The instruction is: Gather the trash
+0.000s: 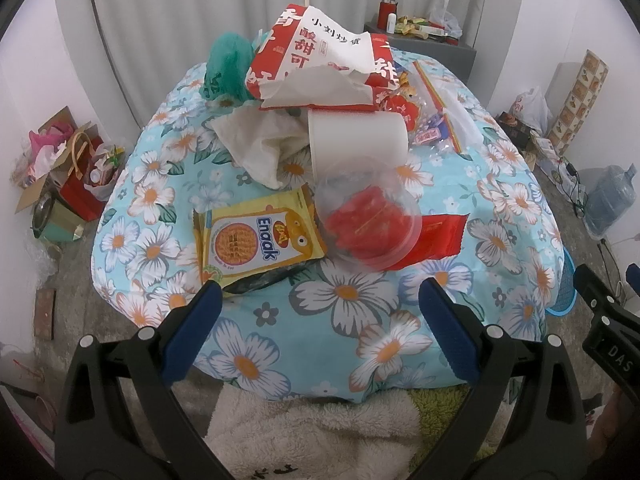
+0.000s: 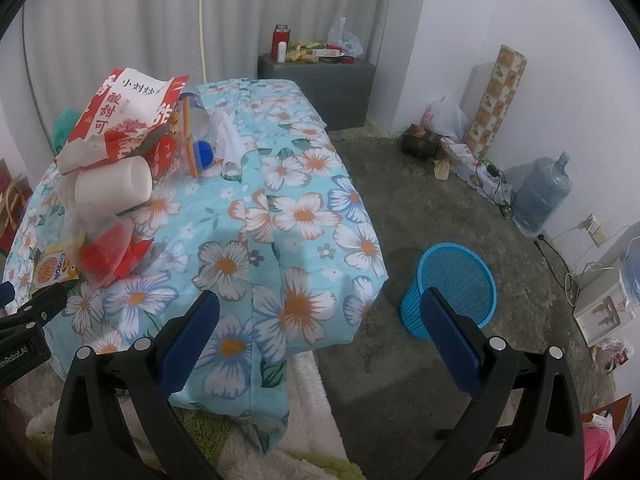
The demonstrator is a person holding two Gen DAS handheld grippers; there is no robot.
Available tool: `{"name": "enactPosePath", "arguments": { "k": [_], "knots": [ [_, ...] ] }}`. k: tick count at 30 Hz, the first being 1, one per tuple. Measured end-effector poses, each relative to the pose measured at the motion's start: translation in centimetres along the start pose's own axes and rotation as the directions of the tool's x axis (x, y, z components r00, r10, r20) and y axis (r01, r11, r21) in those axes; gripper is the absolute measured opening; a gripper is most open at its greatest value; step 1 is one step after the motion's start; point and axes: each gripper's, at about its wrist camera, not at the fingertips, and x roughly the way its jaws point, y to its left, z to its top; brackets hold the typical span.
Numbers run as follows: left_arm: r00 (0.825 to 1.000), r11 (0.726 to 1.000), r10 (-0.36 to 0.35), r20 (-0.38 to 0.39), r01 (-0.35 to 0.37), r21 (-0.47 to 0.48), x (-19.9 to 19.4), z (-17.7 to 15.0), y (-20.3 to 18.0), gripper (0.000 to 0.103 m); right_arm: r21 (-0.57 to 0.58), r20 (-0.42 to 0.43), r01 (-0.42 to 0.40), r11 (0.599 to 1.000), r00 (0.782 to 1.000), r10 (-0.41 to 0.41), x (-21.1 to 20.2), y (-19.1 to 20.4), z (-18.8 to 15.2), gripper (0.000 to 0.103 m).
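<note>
1. Litter heaped on flowered tablecloth (image 1: 344, 292): yellow snack packet (image 1: 256, 238), clear lidded tub (image 1: 370, 226) with red contents, white paper cup (image 1: 358, 134) on its side, crumpled tissue (image 1: 264, 144), torn red-and-white paper bag (image 1: 320, 56) on top, green netting (image 1: 226, 64) behind

2. Left gripper (image 1: 320, 304) spread wide, empty, poised just short of snack packet and clear lidded tub; nothing between the blue pads (image 1: 196, 332)

3. Right gripper (image 2: 320, 308) likewise wide open and empty, held over the table's near corner, well apart from the heap; blue basket (image 2: 452, 284) on the floor beside the table, apparently empty and judged the likely receptacle

4. Snack packet: judged light, thin, slick film; likely to slide if pinched flat; best taken by the crimped edge nearest the left gripper, where it lifts off the cloth

5. Clear lidded tub: judged light but smooth and thin-walled, prone to buckle or pop its lid; firmest at the rim, with moderate squeeze only

6. White paper cup: light, crushable, free to roll; best pinched across the rim wall

7. Tissue and torn paper bag: soft, shapeless, near weightless; any bunched fold suffices, though removal may unsettle items resting beneath or against them

8. Weight of tub contents not determinable from these views
</note>
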Motion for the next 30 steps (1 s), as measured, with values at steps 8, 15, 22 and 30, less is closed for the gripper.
{"name": "enactPosePath", "arguments": {
  "k": [8,15,22,30],
  "knots": [
    [1.0,0.999,0.023,0.012,-0.023,-0.031,0.8,-0.1,1.8,0.094,0.0,0.006,-0.016,1.0,1.0,0.016,0.5,0.7,0.1,0.098],
    [0.99,0.991,0.095,0.102,-0.085,-0.101,0.2,2.2,7.0,0.094,-0.02,0.06,-0.095,0.995,0.994,0.096,1.0,2.1,1.1,0.098],
    [0.977,0.987,-0.048,0.206,0.078,-0.137,0.2,1.7,12.5,0.094,-0.067,0.081,-0.223,0.973,0.97,0.228,1.1,4.7,1.6,0.098],
    [0.949,0.905,-0.293,0.115,0.314,-0.288,4.0,0.8,14.3,0.094,-0.266,0.08,-0.315,0.911,0.934,0.347,0.7,9.7,3.0,0.098]
  ]
}}
